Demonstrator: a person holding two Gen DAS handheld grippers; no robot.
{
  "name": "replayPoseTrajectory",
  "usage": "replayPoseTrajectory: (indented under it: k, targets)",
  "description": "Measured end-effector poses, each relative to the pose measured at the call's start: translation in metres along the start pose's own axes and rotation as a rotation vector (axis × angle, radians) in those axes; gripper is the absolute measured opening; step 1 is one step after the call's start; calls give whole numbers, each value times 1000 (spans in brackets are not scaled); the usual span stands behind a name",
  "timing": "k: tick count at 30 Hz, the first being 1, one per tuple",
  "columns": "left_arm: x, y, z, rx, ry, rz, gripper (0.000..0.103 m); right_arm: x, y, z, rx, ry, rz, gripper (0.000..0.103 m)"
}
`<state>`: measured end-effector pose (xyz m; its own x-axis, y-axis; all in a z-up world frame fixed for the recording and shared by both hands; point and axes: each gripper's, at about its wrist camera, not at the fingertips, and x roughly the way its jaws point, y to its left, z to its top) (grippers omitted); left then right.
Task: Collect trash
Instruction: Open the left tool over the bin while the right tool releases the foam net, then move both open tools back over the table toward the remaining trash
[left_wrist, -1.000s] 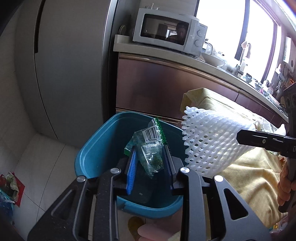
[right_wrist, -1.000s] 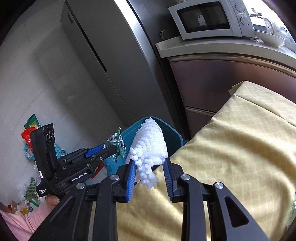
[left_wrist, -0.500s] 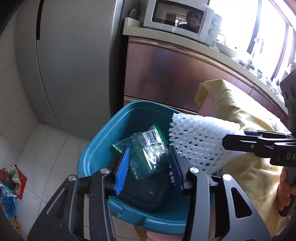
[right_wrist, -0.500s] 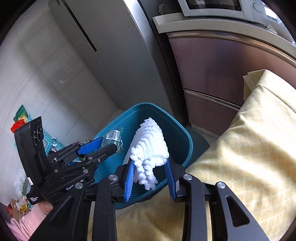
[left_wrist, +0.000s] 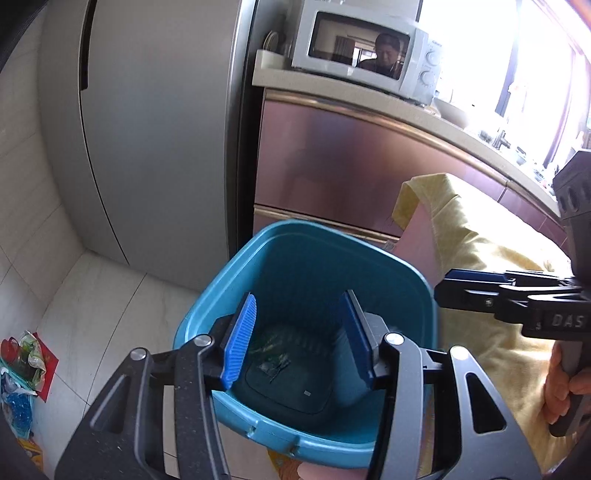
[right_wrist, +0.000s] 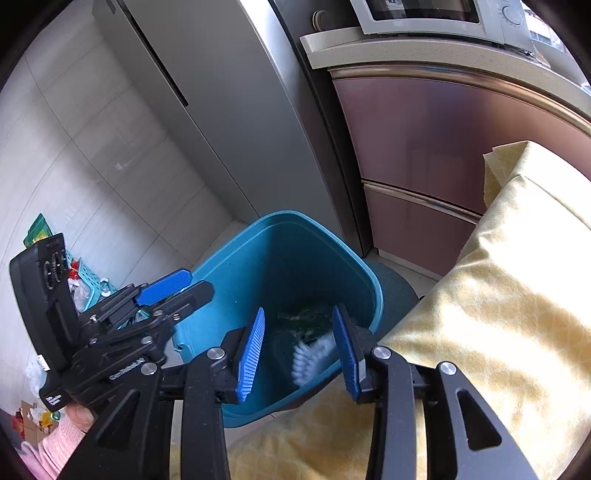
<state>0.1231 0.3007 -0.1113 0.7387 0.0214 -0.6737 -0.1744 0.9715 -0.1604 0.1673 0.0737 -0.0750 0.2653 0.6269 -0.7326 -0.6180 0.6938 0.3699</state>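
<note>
A blue bin (left_wrist: 306, 236) stands on the floor below both grippers. My left gripper (left_wrist: 297, 332) hangs over it, jaws opening, nothing between the pads. A green plastic wrapper (left_wrist: 273, 354) lies on the bin's bottom. My right gripper (right_wrist: 299, 347) is over the bin's (right_wrist: 229, 254) near edge, jaws opening too. Below them a white foam net (right_wrist: 310, 358), blurred, is inside the bin, free of the pads, beside the green wrapper (right_wrist: 303, 317). Each gripper shows in the other view: the right gripper (left_wrist: 447, 288) at the bin's right, the left gripper (right_wrist: 195, 284) at its left.
A grey fridge (left_wrist: 155, 129) and a pink-brown cabinet (left_wrist: 332, 155) with a microwave (left_wrist: 362, 55) on top stand behind the bin. A yellow cloth (right_wrist: 498, 295) covers the table at the right. Loose packets (left_wrist: 22, 354) and a teal basket (right_wrist: 85, 277) lie on the floor at the left.
Both grippers opened over the bin. The green wrapper left the left gripper and lies on the bin's bottom. The white foam net left the right gripper and dropped into the bin.
</note>
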Motion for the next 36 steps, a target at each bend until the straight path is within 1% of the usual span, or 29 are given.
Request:
replayPoseTrajectory:
  k: [6, 10, 15, 18, 23, 25, 27, 31, 34, 36]
  targets:
    - [-33, -11, -5, 44, -53, -33, 49, -15, -11, -5, -2, -35, 20, 37]
    - [-54, -23, -11, 85, -74, -54, 50, -34, -14, -13, -7, -73, 26, 37]
    - [-77, -39, -18, 114, -99, -104, 51, -61, -19, -22, -6, -126, 38, 38]
    - [-88, -50, -23, 129, -109, -131, 51, -80, -21, -31, -9, -160, 42, 39]
    - [-100, -69, -31, 157, -112, -164, 51, -109, -18, -51, -24, -186, 63, 39]
    - [-104, -75, -34, 173, -113, -177, 51, -119, -18, -59, -30, -197, 58, 39]
    - [-109, -82, -37, 185, -113, -189, 51, -127, -22, -65, -14, -210, 61, 40]
    - [-118, -97, -43, 216, -119, -217, 52, -142, -29, -79, 9, -234, 41, 40]
    - [-125, -111, -48, 229, -127, -242, 55, -155, -33, -95, 11, -257, 7, 42]
    - [-128, -120, -51, 237, -128, -268, 56, -164, -36, -105, 16, -276, -17, 45]
